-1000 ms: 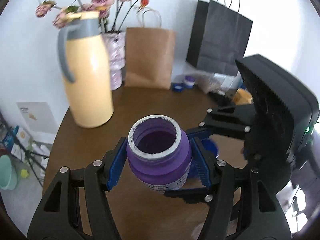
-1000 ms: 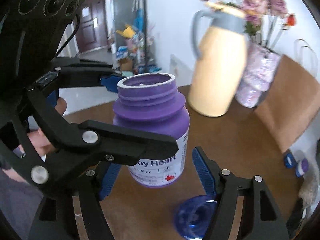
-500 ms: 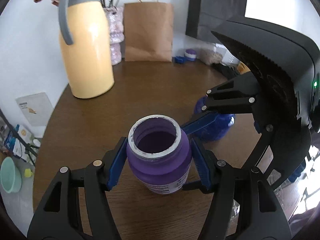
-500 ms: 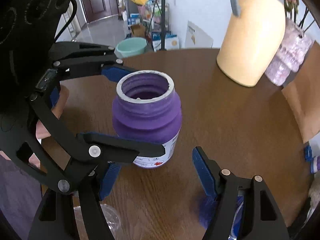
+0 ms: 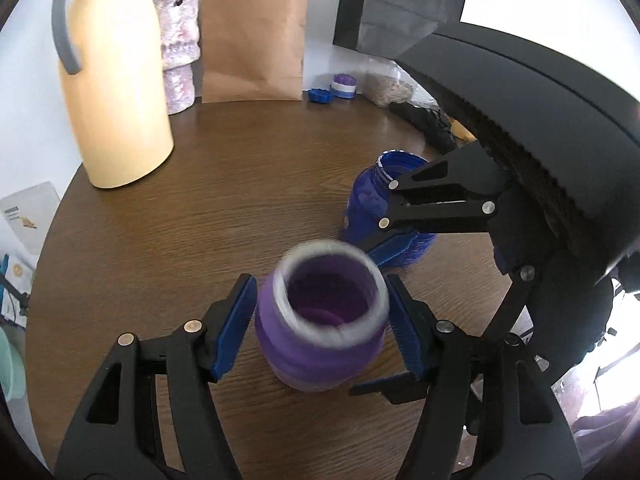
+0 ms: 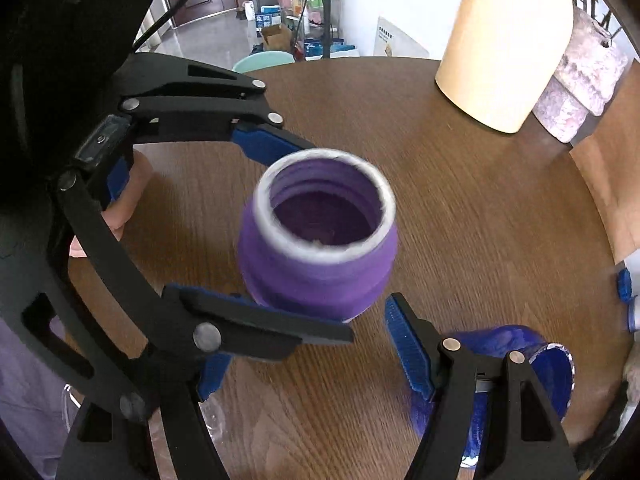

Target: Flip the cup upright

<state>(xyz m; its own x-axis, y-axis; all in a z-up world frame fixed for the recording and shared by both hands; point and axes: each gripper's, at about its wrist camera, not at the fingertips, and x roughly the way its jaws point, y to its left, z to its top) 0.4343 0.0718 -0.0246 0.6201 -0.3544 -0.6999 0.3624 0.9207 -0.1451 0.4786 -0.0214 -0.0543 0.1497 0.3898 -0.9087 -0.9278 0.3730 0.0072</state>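
Observation:
The purple jar (image 5: pixel 320 344) stands mouth up on the round brown table (image 5: pixel 200 208), blurred while everything around it is sharp. My left gripper (image 5: pixel 320 280) straddles it, blue pads a small gap off each side, open. In the right wrist view the jar (image 6: pixel 320 264) leans slightly, with the left gripper (image 6: pixel 332 242) around it. My right gripper (image 6: pixel 312 360) is open just short of the jar, holding nothing; its fingers (image 5: pixel 436 200) reach in from the right. A blue bottle (image 5: pixel 372 200) lies on its side behind them.
A yellow jug (image 5: pixel 120 92), a pink vase (image 5: pixel 180 52), a brown paper bag (image 5: pixel 252 40) and a black bag (image 5: pixel 400 4) line the far edge. Small caps (image 5: pixel 332 90) sit by the bags. A hand (image 6: pixel 124 200) holds the left gripper.
Both grippers came down toward the table with the jar. The left pads have eased off the jar, which now rests on the table and wobbles. The blue bottle shows more fully.

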